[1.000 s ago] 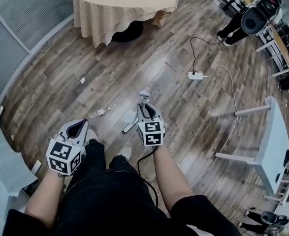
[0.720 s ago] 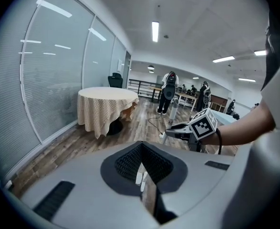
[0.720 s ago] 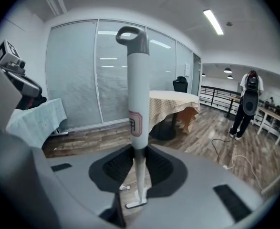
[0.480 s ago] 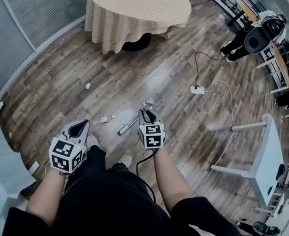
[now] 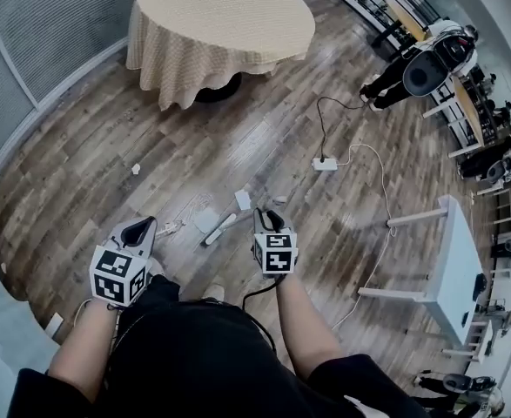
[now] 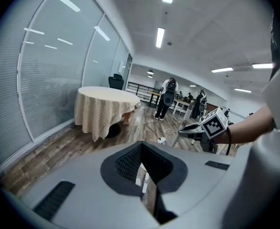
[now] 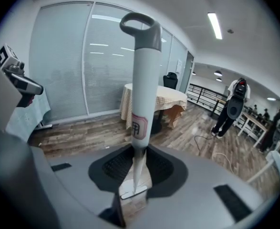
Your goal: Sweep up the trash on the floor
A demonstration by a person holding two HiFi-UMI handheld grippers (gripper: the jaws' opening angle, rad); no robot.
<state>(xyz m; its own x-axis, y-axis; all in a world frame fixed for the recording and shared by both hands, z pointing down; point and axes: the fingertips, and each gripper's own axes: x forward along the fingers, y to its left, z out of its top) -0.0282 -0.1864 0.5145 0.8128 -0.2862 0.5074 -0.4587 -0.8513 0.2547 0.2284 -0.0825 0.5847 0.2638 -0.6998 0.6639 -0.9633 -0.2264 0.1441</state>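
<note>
My right gripper is shut on the white handle of a long sweeping tool. The handle stands upright between the jaws and ends in a grey loop. Its white foot rests on the wood floor just left of the gripper. My left gripper hangs lower left with its jaws together and nothing visibly held. A small piece of litter lies right beside it. A crumpled white scrap lies farther out to the left. Through the left jaws' slit only a sliver of floor shows.
A round table with a beige cloth stands ahead. A power strip and its cable lie on the floor to the right. A white table is at the right, a person beyond it. Glass walls run along the left.
The view has shifted forward and the litter now lies closer to my left gripper. The tool's foot has slid left across the floor. The right gripper still holds the handle.
</note>
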